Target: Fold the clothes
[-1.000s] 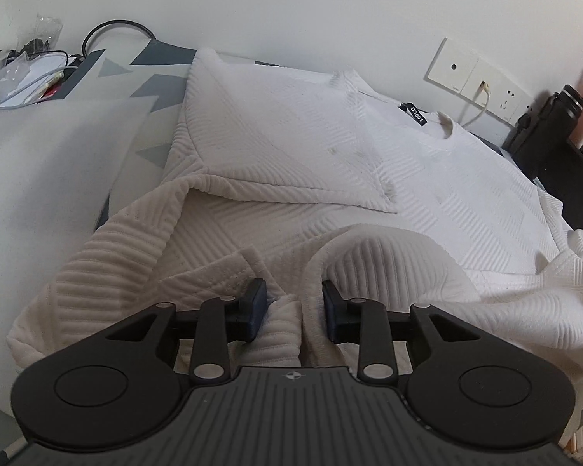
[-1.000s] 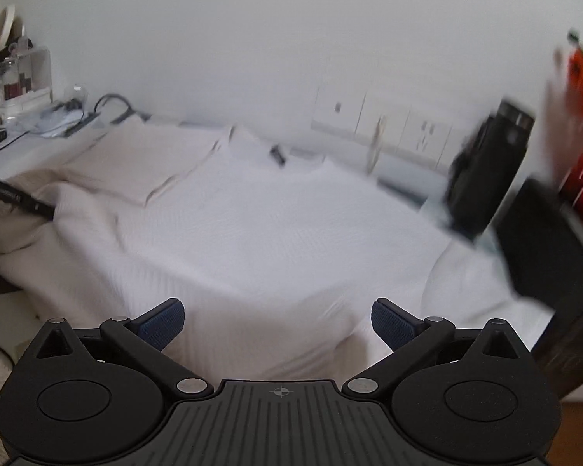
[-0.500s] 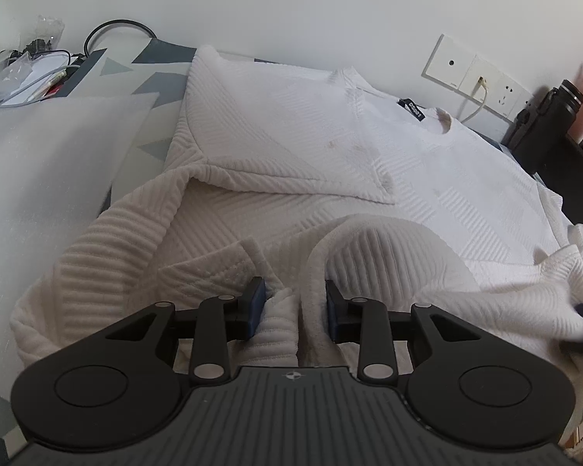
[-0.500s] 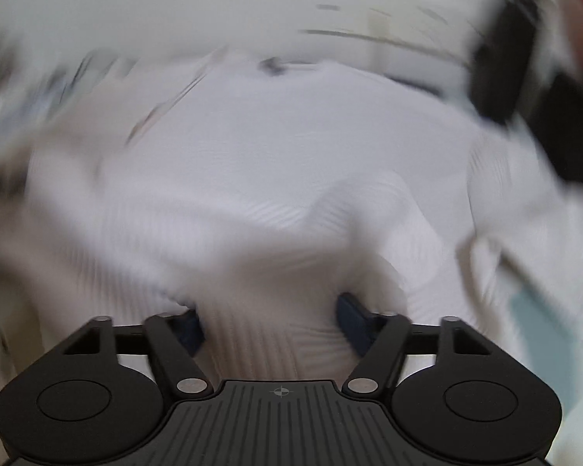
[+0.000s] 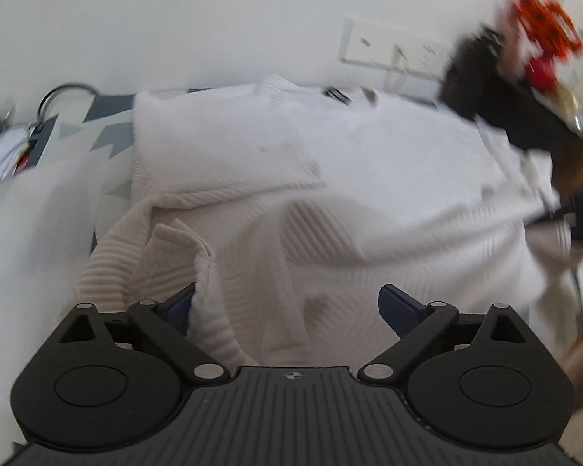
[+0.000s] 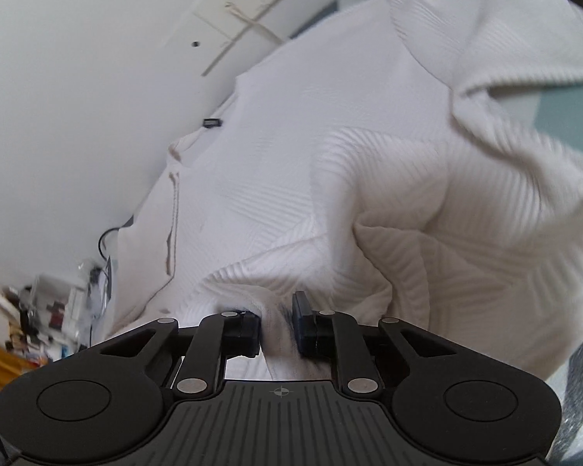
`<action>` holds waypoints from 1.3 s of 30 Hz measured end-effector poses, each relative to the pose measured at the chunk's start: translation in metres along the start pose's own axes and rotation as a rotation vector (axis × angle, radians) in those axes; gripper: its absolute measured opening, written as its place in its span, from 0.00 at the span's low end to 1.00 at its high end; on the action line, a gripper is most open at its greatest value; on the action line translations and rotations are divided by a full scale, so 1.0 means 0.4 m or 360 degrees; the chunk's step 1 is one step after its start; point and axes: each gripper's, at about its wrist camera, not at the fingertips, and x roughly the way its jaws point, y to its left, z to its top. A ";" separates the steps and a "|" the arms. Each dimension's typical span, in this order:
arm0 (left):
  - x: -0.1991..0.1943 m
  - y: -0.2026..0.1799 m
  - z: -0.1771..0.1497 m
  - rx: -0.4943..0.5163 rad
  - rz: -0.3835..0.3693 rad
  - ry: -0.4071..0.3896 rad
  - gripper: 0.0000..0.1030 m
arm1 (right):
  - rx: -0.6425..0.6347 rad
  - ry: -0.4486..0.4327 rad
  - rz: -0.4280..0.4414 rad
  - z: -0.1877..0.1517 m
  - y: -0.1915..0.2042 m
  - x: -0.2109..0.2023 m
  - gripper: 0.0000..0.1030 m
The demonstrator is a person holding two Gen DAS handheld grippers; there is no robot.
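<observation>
White ribbed sweater (image 5: 388, 163) lies spread across the patterned bed cover (image 5: 109, 136), collar toward the wall, one sleeve already folded in over the chest. Left gripper (image 5: 287, 306) hangs above the bunched hem with jaws wide apart, holding nothing, though cloth brushes its left finger; right gripper (image 6: 278, 328) is tilted sharply, jaws nearly closed and pinching a fold of the sweater's fabric. Judged step: taking up the lower edge for the bottom-to-collar fold; next move calls for the left gripper to close on the hem so both lift evenly.
</observation>
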 end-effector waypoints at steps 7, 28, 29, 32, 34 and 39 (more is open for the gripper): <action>0.049 -0.062 -0.026 0.0240 0.0046 0.0086 0.49 | 0.0201 0.0127 0.0144 -0.017 -0.030 -0.004 0.14; 0.030 0.208 0.059 -0.0508 -0.0222 0.0001 0.12 | 0.0679 0.0020 0.0315 0.012 -0.095 -0.001 0.12; 0.053 0.202 0.065 -0.0486 -0.0191 0.0017 0.13 | 0.0650 -0.0003 0.0257 0.021 -0.084 0.009 0.12; 0.107 0.177 0.082 -0.0371 -0.0132 0.0087 0.24 | 0.0507 -0.0033 0.0078 0.040 -0.050 0.029 0.13; 0.130 0.162 0.088 -0.0289 -0.0115 0.0129 0.45 | 0.0386 -0.0029 -0.0045 0.038 -0.024 0.039 0.17; 0.145 0.137 0.113 -0.0079 -0.0095 0.0164 0.79 | 0.0168 0.0003 -0.0322 0.040 0.050 0.043 0.55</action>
